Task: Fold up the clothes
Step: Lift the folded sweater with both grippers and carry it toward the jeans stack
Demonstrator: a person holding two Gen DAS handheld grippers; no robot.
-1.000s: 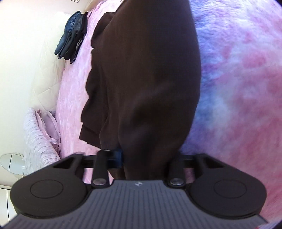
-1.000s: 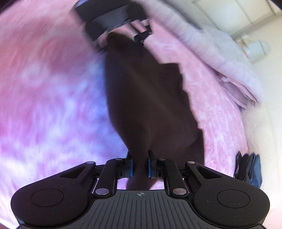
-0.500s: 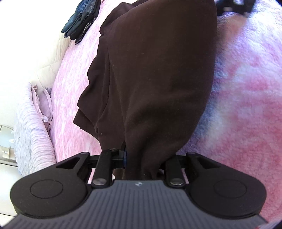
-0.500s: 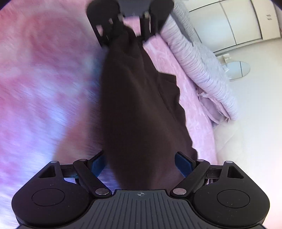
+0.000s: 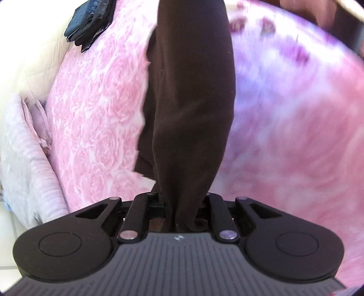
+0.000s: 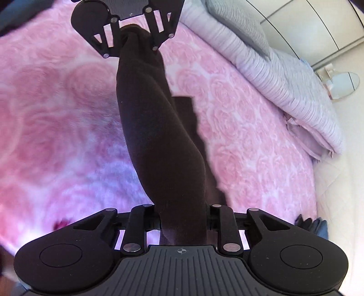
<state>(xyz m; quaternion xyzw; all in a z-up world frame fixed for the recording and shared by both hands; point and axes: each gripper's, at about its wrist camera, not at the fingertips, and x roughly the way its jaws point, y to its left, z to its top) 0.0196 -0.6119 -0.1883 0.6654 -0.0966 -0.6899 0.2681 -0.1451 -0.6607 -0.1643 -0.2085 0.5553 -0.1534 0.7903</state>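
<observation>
Right wrist view covers most of the scene. Largest item: the pink rose-patterned blanket (image 6: 238, 118) that spreads over the bed; I use it as the landmark for every place below. A striped grey quilt (image 6: 273, 68) lies bunched along the blanket's far edge. A small pile of dark blue clothes (image 5: 91, 20) sits at a corner of the blanket, well apart from my work.

The dark brown garment (image 6: 163, 148) is strung above the blanket between my two grippers, gathered into a long roll, with a loose flap hanging off one side toward the blanket. Whether the flap touches the blanket I cannot tell.

My left gripper (image 6: 136, 43) is clamped on one bunched end of the garment. My right gripper (image 6: 183, 224) has the other end between its fingers; the cloth fills the gap, so I judge it is pinching that end too, though the fingertips are hidden behind the fabric.

Handling, as a judgement:
- Fabric is soft and limp. It sags and bunches; it holds no shape unsupported.
- Weight appears low; the span between the grippers droops only slightly.
- Surface looks matte and knit-like, so slip is unlikely under a firm pinch.
- Not fragile.
- Best hold: at corners or along a hem, one layer set at a time, both ends kept level so the cloth spreads flat rather than rolled.
</observation>
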